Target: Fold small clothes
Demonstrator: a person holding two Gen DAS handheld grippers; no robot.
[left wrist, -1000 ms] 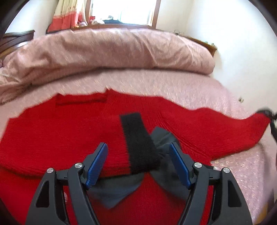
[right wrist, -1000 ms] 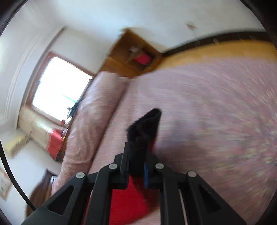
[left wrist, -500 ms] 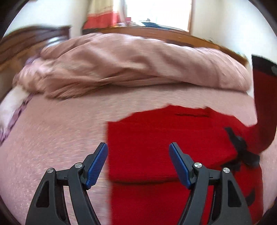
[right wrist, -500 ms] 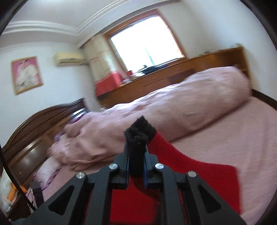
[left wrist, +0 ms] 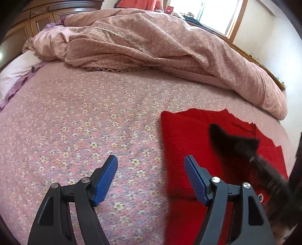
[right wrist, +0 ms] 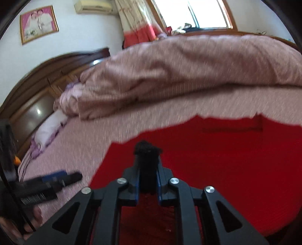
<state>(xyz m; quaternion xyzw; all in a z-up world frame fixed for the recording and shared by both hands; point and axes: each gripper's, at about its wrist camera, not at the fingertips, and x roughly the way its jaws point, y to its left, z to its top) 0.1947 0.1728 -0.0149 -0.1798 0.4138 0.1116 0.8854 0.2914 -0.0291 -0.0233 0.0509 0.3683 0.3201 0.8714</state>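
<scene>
The red knitted garment (left wrist: pixel 198 150) lies flat on the pink floral bedspread (left wrist: pixel 85 122), and it looks mid-fold: the right gripper (right wrist: pixel 148 165) is clamped tight on its fuzzy black trim (right wrist: pixel 147 148), carrying that bit over the body. The left gripper (left wrist: pixel 151 177) hovers wide open and empty at the garment's left edge, so next is probably laying the trim down flat and letting go.

My left wrist camera sits low over the bedspread (left wrist: pixel 94 116), facing the quilt (left wrist: pixel 169 47) at 12 o'clock. My right wrist camera hovers close above the red sweater (right wrist: pixel 217 160). Both share sweater, quilt and window (right wrist: pixel 190 13).
</scene>
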